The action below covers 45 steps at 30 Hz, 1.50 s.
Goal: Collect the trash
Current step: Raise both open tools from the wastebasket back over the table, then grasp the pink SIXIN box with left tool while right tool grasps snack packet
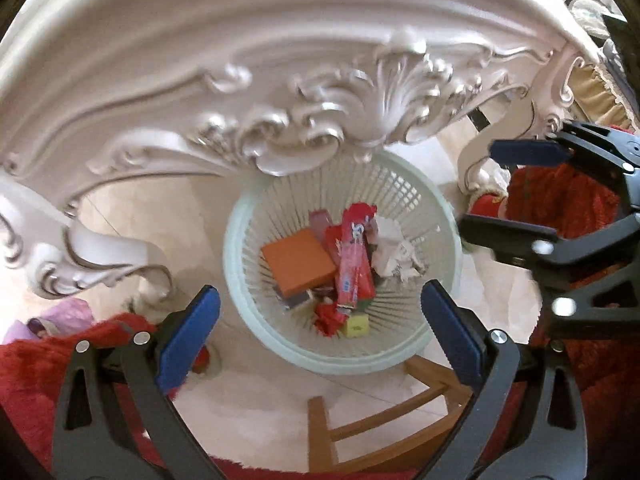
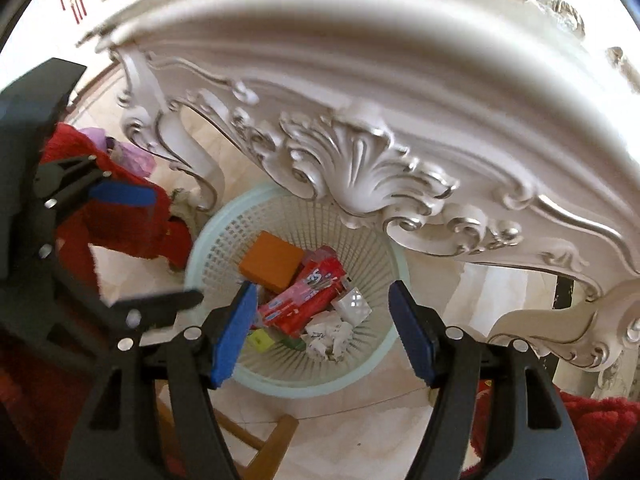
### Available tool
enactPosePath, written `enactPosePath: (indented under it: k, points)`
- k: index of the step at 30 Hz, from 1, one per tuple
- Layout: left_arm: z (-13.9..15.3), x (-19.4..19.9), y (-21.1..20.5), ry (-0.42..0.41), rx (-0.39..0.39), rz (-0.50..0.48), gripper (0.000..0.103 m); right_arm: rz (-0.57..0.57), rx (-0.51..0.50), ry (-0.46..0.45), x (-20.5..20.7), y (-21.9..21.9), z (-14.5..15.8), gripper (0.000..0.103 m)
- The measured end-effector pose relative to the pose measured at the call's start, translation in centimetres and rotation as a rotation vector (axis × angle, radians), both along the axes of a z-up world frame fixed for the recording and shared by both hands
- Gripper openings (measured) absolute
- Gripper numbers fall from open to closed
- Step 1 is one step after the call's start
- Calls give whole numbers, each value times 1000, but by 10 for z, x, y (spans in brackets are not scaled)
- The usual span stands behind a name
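A pale green lattice waste basket [image 1: 234, 264] [image 2: 320, 387] stands on the tiled floor under a carved table's edge. It holds an orange box [image 1: 298, 262] [image 2: 272, 262], a red toothpaste carton [image 1: 354, 264] [image 2: 304, 300], crumpled white paper [image 1: 394, 254] [image 2: 328, 336] and a small yellow box [image 1: 356, 326] [image 2: 260, 340]. My left gripper [image 1: 320, 332] [image 2: 140, 248] hangs above the basket, open, with nothing between its blue pads. My right gripper [image 2: 324, 332] [image 1: 520, 192] also hovers over the basket, open and empty, close beside the left one.
The ornate white table apron [image 1: 320, 100] [image 2: 360, 168] overhangs the basket's far side, with curved legs [image 1: 100, 256] [image 2: 192, 160] nearby. A wooden stool [image 1: 380, 432] stands just in front of the basket. Red fluffy fabric [image 1: 32, 380] [image 2: 600, 420] lies on both sides.
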<state>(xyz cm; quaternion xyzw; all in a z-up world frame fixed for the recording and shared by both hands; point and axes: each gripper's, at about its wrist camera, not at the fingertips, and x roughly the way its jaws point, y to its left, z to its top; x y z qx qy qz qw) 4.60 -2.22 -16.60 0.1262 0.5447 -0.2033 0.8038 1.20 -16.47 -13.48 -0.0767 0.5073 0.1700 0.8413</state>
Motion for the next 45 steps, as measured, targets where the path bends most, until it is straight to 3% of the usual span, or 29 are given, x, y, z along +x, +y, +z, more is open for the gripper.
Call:
enactPosePath:
  k: [4, 6, 10, 12, 13, 16, 18, 21, 25, 28, 31, 34, 39, 45]
  points:
    - [24, -5, 17, -33, -21, 26, 97, 14, 40, -35, -15, -5, 32, 65]
    - [48, -13, 25, -58, -75, 29, 97, 14, 90, -91, -24, -13, 58, 65]
    - [101, -15, 40, -99, -178, 43, 97, -67, 147, -198, -21, -43, 108, 65]
    - [128, -4, 45, -170, -194, 76, 97, -130, 142, -243, -8, -60, 128, 65]
    - [138, 3, 46, -200, -201, 90, 97, -155, 133, -264, 1, -67, 134, 72]
    - [156, 31, 47, -208, -212, 146, 97, -233, 97, -311, 20, -76, 146, 75]
    - [165, 51, 45, -224, -178, 223, 97, -271, 116, -307, 30, -83, 148, 76]
    - [183, 68, 42, -290, -189, 287, 97, -350, 146, -272, 47, -91, 151, 77]
    - [202, 94, 29, -363, -175, 278, 97, -386, 135, -265, 82, -99, 160, 77]
    - [212, 128, 18, -404, -153, 258, 97, -381, 108, -314, 115, -107, 171, 77]
    - [221, 177, 3, -404, -193, 245, 97, -341, 108, -352, 157, -119, 179, 77]
    - [223, 240, -21, -420, -227, 190, 97, -285, 65, -363, 223, -135, 179, 77]
    - [208, 361, -69, -357, -237, 111, 97, -242, -67, -312, 337, -160, 158, 77]
    - [172, 443, -120, -307, -148, -47, 97, -189, -115, -263, 417, -160, 132, 77]
